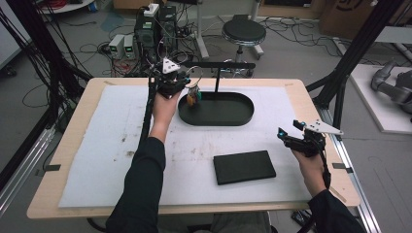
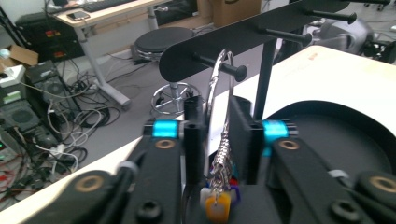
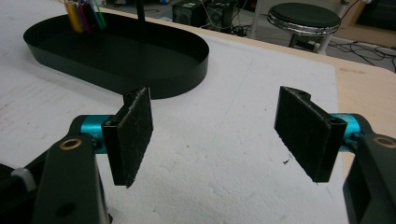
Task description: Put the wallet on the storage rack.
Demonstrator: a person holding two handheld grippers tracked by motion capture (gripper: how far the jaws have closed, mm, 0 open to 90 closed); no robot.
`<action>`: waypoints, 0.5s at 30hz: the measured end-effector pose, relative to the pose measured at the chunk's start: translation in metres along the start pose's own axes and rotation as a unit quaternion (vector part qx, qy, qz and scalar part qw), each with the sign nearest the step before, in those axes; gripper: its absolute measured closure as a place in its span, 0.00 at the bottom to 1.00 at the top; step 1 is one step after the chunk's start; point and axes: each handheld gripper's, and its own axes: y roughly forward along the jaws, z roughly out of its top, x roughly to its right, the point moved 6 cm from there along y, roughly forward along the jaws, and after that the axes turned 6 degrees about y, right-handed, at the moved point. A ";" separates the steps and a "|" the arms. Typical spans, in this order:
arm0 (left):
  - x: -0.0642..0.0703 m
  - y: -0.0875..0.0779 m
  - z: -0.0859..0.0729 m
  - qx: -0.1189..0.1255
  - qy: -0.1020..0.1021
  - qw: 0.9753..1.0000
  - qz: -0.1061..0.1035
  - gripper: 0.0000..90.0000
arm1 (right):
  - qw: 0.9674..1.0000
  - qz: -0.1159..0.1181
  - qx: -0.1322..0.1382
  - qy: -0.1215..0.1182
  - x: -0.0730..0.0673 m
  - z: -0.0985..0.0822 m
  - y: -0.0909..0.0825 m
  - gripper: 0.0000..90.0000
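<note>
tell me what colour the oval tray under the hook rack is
Black, plainest in the right gripper view: the oval tray.

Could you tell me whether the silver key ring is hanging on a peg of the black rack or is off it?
On it: the key ring loops over a peg of the rack, between the left gripper and its parted jaws.

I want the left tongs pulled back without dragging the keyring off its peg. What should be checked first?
1. Carabiner hooked over the peg: ok.
2. Left tongs let go of the carabiner: cannot tell; a gap shows on one side.
3. Keyring tags hang over the black tray: ok.
4. Right tongs open, empty, away from the rack: ok.
5. Black pad clear of both hands: ok.
</note>
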 end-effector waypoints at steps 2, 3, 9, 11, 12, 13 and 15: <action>0.001 -0.002 -0.002 -0.005 0.006 1.000 0.011 0.71 | 1.000 -0.002 -0.001 0.001 0.001 0.000 -0.001 0.32; 0.001 -0.003 -0.002 -0.005 0.005 1.000 0.013 0.61 | 1.000 -0.002 0.001 0.000 0.002 0.000 -0.002 0.32; 0.006 -0.022 -0.008 0.004 0.014 1.000 0.019 0.47 | 1.000 -0.010 0.005 0.005 0.006 0.000 -0.009 0.31; 0.009 -0.031 -0.010 0.011 0.010 1.000 0.015 0.43 | 1.000 -0.013 0.008 -0.001 0.007 0.001 -0.012 0.32; 0.010 -0.036 -0.011 0.013 0.009 1.000 0.012 0.43 | 1.000 -0.014 0.008 -0.001 0.008 0.001 -0.013 0.32; 0.011 -0.041 -0.012 0.017 0.008 1.000 0.009 0.43 | 1.000 -0.014 0.008 -0.001 0.008 0.001 -0.013 0.32; 0.013 -0.051 -0.013 0.019 0.002 1.000 -0.002 0.41 | 1.000 -0.019 0.012 0.003 0.010 0.004 -0.016 0.32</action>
